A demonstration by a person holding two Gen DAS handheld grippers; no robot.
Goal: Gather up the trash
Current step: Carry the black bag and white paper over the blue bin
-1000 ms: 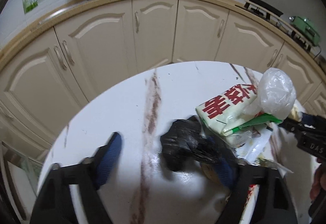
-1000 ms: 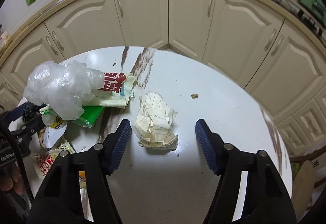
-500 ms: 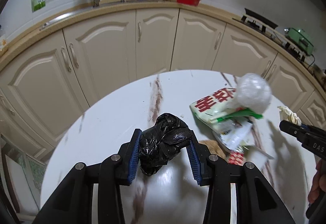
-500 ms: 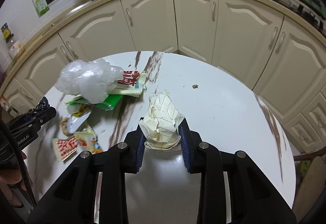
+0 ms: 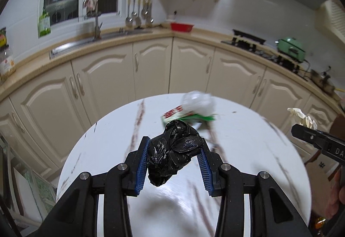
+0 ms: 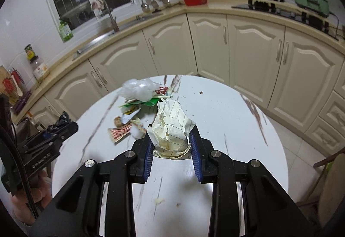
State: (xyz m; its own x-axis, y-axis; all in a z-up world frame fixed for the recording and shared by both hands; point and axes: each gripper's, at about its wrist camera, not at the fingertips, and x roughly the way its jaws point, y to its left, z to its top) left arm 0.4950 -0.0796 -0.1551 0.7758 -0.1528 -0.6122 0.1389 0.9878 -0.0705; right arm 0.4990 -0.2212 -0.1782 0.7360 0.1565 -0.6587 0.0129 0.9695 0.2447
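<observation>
Left wrist view: your left gripper (image 5: pixel 174 150) clamps a crumpled black plastic bag (image 5: pixel 173 150) betw. its blue pads (image 5: pixel 142 167). Jaws closed onto it within the last second; both pads press its sides. Bag hangs above the round white table (image 5: pixel 103 144), clear of the top, long axis running from lower left to upper right, lower end drooping past the pads toward you.

Right wrist view: your right gripper (image 6: pixel 171 144) pinches a crumpled wad of lined cream paper (image 6: pixel 171 129), jaws narrow, also drawn shut within the last second. Wad stands roughly upright, long axis near-to-far, its peak pointing away from you; it sits above the tabletop (image 6: pixel 237 129).

Remaining trash lies on the far left part of the table: clear plastic bag (image 6: pixel 138 89) on top of a green-and-white packet w/ red print (image 6: pixel 151 100), then a red-and-white snack wrapper (image 6: pixel 119 133) and small scraps nearer you. Pile is well apart from both held items.

Room to move: table's right half and near centre are bare apart from crumbs and brown streaks. Far rim faces cream cabinet doors (image 6: pixel 170 47) across an open gap of floor; tiled floor (image 6: pixel 301 163) shows past the right rim. A chair back (image 6: pixel 330 174) stands just off the near right edge. In the right view your left gripper (image 6: pixel 54 137) appears at the table's left rim, w/ the hand (image 6: pixel 32 200) under it.
</observation>
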